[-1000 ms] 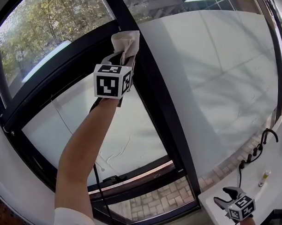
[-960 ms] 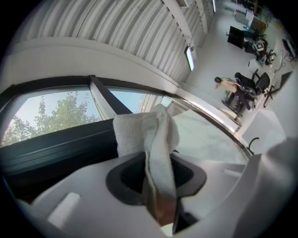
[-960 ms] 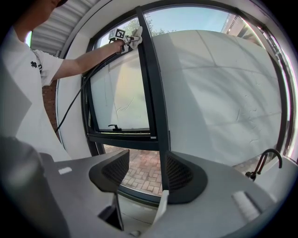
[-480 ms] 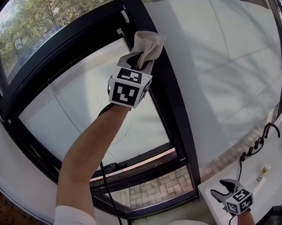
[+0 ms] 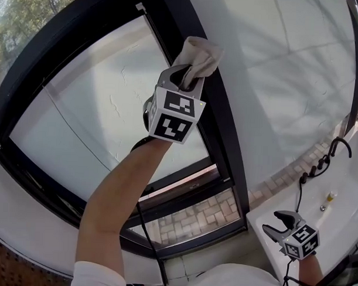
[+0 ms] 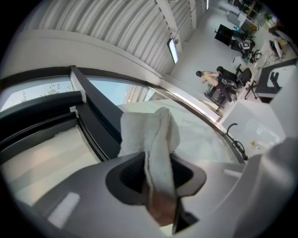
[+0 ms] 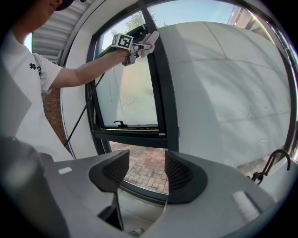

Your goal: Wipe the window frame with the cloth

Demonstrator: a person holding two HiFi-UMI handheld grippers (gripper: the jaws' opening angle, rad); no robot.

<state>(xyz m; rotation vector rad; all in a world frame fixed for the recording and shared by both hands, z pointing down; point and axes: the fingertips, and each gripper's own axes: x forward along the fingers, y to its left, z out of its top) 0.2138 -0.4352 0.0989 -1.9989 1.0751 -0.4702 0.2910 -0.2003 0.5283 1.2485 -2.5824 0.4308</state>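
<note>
A beige cloth (image 5: 198, 57) is pinched in my left gripper (image 5: 186, 82), which is raised high and presses it against the black vertical bar of the window frame (image 5: 223, 141). In the left gripper view the cloth (image 6: 156, 144) stands up between the shut jaws, with the dark frame bar (image 6: 100, 118) just behind it. My right gripper (image 5: 280, 224) hangs low at the bottom right, open and empty. From the right gripper view the left gripper (image 7: 135, 46) and cloth (image 7: 150, 41) show far up on the frame (image 7: 167, 102).
A white counter (image 5: 340, 218) with a black faucet (image 5: 338, 145) and a small bottle (image 5: 327, 199) lies at the lower right. A black cable (image 5: 146, 238) runs down from the left gripper. A window handle (image 7: 120, 123) sits on the lower sash. Brick paving (image 5: 194, 219) shows outside.
My left gripper has slid the cloth down and rightward along the vertical frame bar. The right gripper has stayed low by the counter, still open.
</note>
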